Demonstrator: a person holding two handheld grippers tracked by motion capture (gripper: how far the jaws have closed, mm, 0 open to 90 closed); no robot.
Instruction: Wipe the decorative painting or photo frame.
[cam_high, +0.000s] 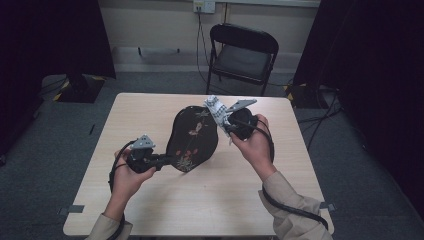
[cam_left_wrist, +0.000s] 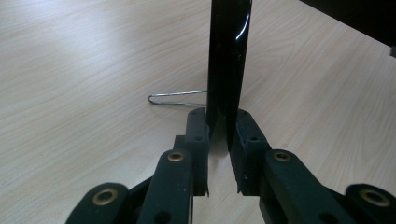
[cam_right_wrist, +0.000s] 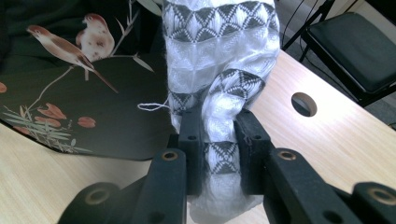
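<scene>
The left gripper (cam_high: 162, 161) has its jaws clamped on the near edge of the black painted tray (cam_high: 192, 137), held tilted above the tabletop (cam_high: 210, 200). The right gripper (cam_high: 226, 122) pinches a patterned white cloth (cam_high: 216, 111) at the tray's far rim. Bare wood lies all around; a wire stand (cam_left_wrist: 175, 97) rests behind.
</scene>
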